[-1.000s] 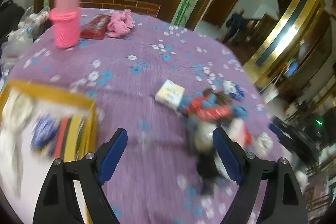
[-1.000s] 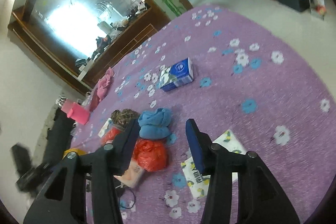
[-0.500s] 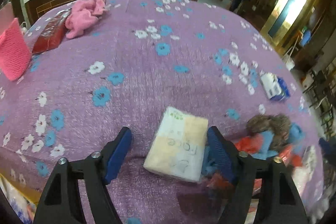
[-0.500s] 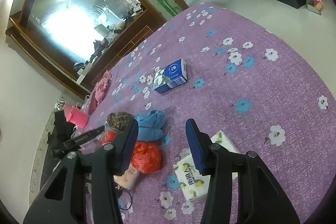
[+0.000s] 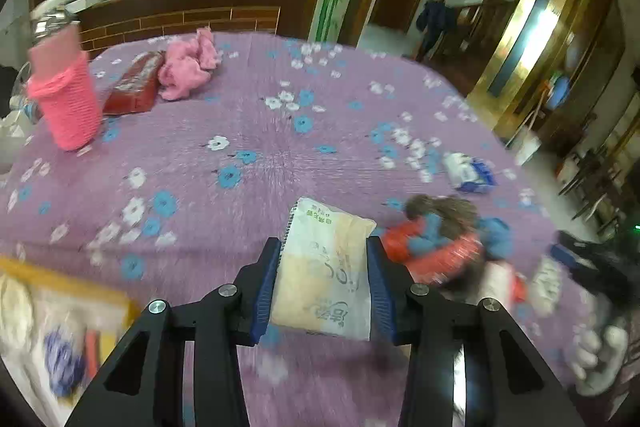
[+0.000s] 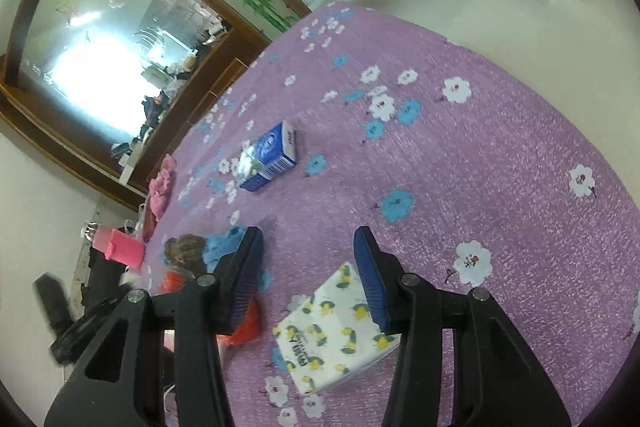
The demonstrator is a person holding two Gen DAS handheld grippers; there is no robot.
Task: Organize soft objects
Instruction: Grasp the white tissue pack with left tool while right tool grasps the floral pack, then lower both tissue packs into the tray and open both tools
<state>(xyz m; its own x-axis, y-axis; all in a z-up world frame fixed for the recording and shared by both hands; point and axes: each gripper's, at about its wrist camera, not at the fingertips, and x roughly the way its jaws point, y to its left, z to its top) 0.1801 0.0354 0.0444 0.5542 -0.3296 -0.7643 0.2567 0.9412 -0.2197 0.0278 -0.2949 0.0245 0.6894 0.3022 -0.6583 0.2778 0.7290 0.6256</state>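
The left gripper (image 5: pixel 324 283) is closing on the cream tissue pack (image 5: pixel 326 275), its blue pads against both sides; the soft wrapper may buckle and slip if squeezed off-centre. Beside the pack lies a heap of soft things (image 5: pixel 444 239), easily snagged; the yellow-rimmed tray (image 5: pixel 60 283) sits on the pack's other side. The right gripper (image 6: pixel 308 279) hangs half-open and empty above a lemon-print pack (image 6: pixel 336 327). Beneath the pack spreads a purple flowered cloth (image 5: pixel 248 155); beyond it stand a wooden counter (image 5: pixel 188 7) and a doorway.
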